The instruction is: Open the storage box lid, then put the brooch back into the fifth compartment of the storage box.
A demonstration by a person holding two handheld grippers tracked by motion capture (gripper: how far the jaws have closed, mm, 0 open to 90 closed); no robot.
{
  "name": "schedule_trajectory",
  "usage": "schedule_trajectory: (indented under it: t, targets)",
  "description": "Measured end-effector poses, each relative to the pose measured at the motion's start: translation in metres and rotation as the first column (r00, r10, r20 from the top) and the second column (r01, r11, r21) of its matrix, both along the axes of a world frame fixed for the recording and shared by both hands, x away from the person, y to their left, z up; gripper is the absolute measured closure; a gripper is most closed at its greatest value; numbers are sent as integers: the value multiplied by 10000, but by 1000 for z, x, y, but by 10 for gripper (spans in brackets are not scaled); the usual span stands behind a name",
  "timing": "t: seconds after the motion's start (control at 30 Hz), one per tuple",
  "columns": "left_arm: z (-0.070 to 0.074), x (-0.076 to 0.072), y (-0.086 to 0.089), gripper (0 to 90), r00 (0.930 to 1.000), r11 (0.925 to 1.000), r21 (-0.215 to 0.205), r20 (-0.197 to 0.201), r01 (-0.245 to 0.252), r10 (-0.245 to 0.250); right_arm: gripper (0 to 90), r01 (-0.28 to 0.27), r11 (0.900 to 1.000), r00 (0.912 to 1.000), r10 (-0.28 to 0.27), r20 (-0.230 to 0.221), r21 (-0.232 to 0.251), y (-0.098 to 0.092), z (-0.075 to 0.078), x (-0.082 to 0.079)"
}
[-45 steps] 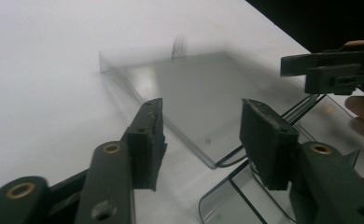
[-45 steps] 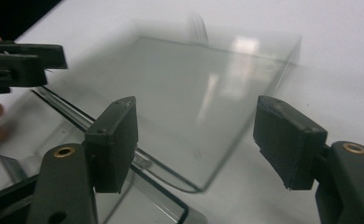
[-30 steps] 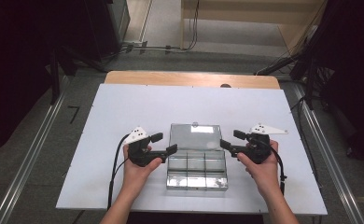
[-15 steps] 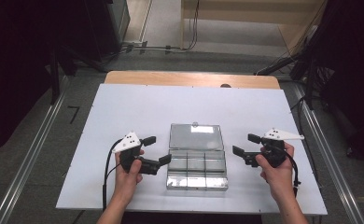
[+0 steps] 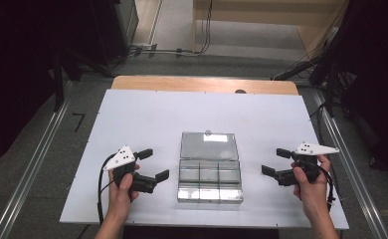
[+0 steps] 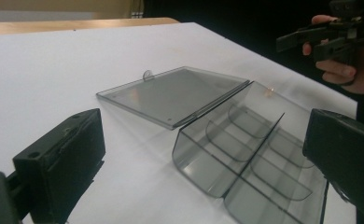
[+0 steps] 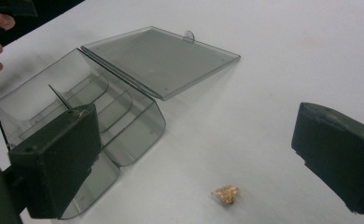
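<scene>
A clear plastic compartment box [image 5: 209, 180] stands open on the white table top [image 5: 147, 114], its lid [image 5: 208, 145] lying flat behind it. The compartments look empty. My left gripper [image 5: 154, 164] is a short way left of the box, and its jaws have just been opening with nothing between them. My right gripper [image 5: 273, 161] is off to the box's right, jaws likewise just opened and empty. In the left gripper view the box [image 6: 245, 154] lies ahead between the wide jaws. In the right gripper view a tiny golden object [image 7: 225, 193] rests on the table beside the box [image 7: 138, 126].
A wooden table edge [image 5: 202, 83] runs behind the white top. Metal rails [image 5: 28, 174] line the floor on both sides, and cables [image 5: 301, 64] lie at the back right. Bare white surface stretches behind and beside the box.
Both hands have drawn outward, away from the box's sides, the left one leftward and the right one rightward. Both pairs of jaws have spread wider.
</scene>
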State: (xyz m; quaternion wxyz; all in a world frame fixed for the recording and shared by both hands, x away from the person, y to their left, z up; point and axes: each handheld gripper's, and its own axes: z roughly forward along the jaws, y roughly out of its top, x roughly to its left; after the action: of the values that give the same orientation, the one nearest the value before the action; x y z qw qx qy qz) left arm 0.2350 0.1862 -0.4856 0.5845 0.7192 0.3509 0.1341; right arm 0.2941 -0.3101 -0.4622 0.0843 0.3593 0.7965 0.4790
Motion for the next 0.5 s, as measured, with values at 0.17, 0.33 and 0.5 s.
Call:
schedule_trajectory:
  t: [0.17, 0.33, 0.5]
  targets:
    - [-2, -5, 12, 0, 10000, 9998, 205, -52, -65, 66, 2, 202, 9996, 9998, -202, 13, -176, -10, -5, 0]
    - [-7, -10, 27, 0, 9995, 9993, 179, -58, -313, 314, 44, 275, 9995, 9992, -269, -293, 179, -17, -9, 3]
    - [-14, -13, 38, 0, 9989, 9988, 192, -165, -440, 443, 270, 738, 9972, 9966, -732, -387, 125, -18, -8, 3]
